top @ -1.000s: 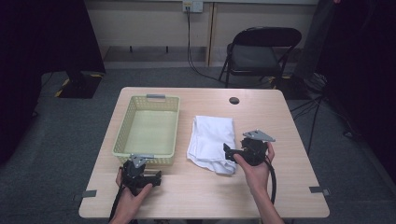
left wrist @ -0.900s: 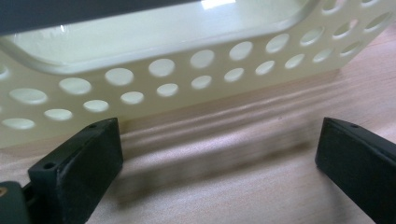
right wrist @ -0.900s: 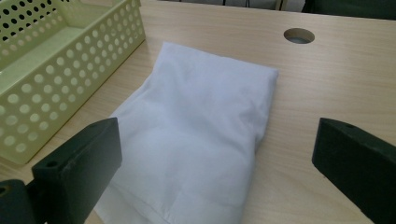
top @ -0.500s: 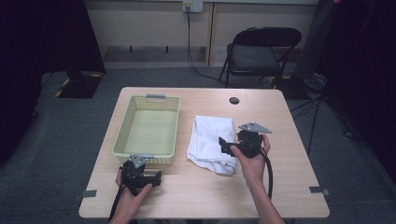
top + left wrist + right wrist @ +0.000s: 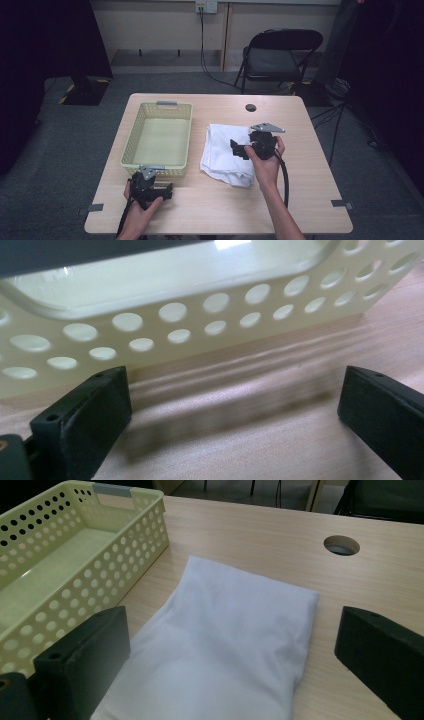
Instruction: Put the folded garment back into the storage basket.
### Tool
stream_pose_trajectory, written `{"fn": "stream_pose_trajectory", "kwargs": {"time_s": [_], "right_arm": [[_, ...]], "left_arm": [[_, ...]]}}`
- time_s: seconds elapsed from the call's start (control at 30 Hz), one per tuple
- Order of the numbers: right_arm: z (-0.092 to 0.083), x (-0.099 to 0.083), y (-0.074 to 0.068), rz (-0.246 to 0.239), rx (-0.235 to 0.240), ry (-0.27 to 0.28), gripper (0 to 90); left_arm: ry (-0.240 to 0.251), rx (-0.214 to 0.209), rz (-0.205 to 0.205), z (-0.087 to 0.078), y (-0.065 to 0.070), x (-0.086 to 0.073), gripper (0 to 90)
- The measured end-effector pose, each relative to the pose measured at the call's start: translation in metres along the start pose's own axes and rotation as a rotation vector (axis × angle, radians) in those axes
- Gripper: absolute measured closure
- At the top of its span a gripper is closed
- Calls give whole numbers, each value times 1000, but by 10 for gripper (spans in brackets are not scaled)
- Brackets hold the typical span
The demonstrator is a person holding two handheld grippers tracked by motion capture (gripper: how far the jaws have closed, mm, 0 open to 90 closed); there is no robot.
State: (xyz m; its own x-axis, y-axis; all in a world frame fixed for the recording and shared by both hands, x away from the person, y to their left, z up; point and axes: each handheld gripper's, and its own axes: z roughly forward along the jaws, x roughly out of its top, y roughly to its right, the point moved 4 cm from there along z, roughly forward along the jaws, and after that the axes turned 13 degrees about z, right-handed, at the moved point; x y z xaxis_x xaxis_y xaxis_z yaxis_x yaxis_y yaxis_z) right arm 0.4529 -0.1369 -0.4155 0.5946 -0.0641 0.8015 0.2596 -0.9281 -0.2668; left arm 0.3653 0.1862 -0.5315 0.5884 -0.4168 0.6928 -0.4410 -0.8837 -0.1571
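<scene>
One folded white cloth (image 5: 225, 152) — on the table (image 5: 310, 165), just right of one empty yellow basket (image 5: 159, 137). Right gripper (image 5: 239, 149) over the cloth, jaws wide, holding nothing. Left gripper (image 5: 167, 190) at the basket's near wall — jaws wide, empty.

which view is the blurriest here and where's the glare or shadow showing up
Left gripper view is the softest: the tabletop streaks with blur and carries a dark shadow band, and a bright glare spot sits on the basket floor. Right gripper view is sharper on the white cloth, with its near jaws soft. High view is evenly lit on the table, dark at both sides of the room.
</scene>
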Motion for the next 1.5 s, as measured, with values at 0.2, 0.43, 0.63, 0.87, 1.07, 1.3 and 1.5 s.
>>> {"fn": "stream_pose_trajectory", "kwargs": {"time_s": [0.2, 0.43, 0.63, 0.87, 1.07, 1.3, 1.5], "right_arm": [[11, 7, -6, -8, 2, -11, 6], [32, 10, -13, -18, 4, -43, 6], [52, 6, -13, -10, 4, -84, 9], [76, -11, -7, -1, -16, -152, 11], [88, -24, 3, 13, -47, -195, 13], [99, -37, 6, 12, -67, -246, 13], [107, -46, 5, -4, -90, -273, 14]], "left_arm": [[0, 0, 0, 0, 0, 0, 0], [0, -1, 2, 0, 0, 0, 0], [0, -2, 2, 0, 0, 0, 0], [0, -2, 2, 0, 0, 0, 0], [0, -2, 2, 0, 0, 0, 0], [0, -2, 2, 0, 0, 0, 0], [0, -2, 2, 0, 0, 0, 0]]}}
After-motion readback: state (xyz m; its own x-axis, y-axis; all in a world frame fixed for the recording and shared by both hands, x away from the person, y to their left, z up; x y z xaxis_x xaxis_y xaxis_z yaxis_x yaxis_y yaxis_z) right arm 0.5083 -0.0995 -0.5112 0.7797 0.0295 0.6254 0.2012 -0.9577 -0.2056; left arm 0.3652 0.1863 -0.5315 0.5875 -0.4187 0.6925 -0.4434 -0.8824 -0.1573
